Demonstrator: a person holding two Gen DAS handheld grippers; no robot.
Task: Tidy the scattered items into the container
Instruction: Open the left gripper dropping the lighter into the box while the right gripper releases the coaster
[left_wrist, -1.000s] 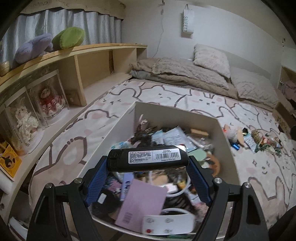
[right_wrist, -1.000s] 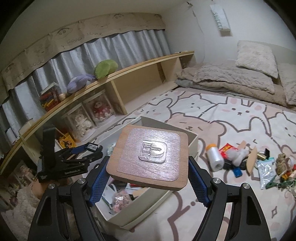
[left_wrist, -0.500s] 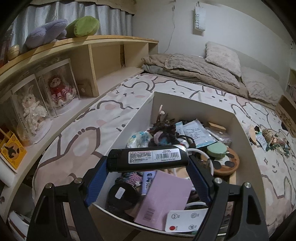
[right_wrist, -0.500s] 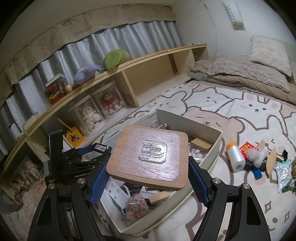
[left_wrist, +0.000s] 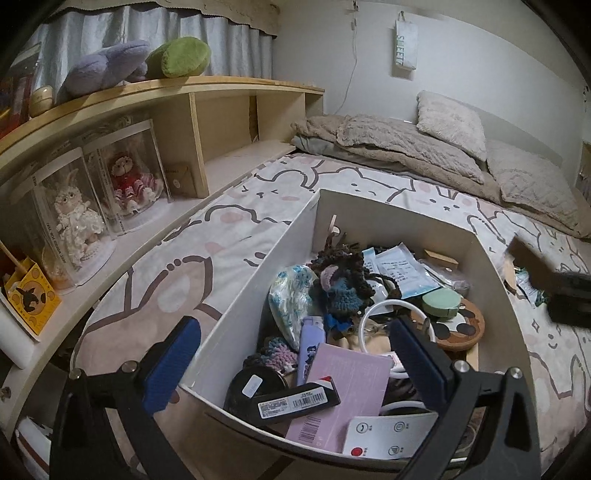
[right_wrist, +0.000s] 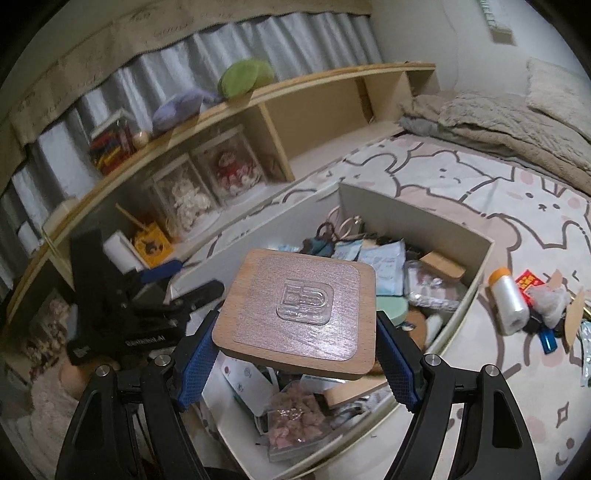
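The white box on the bed is full of small items. A black bar with a white barcode label lies loose at the box's near edge, on a pink card. My left gripper hangs over that edge with its jaws opening wide and nothing between them. My right gripper is shut on a square wooden board with a clear plastic hook, held flat above the box. The left gripper shows as a dark shape at the left of the right wrist view.
Scattered items lie on the bunny-print cover right of the box: a white roll with an orange cap, a red packet, a blue piece. A wooden shelf with boxed dolls runs along the left. Pillows lie at the far end.
My left gripper has let go of the black labelled bar, which now lies in the box, and its jaws have spread. My right gripper has carried the wooden board closer over the box.
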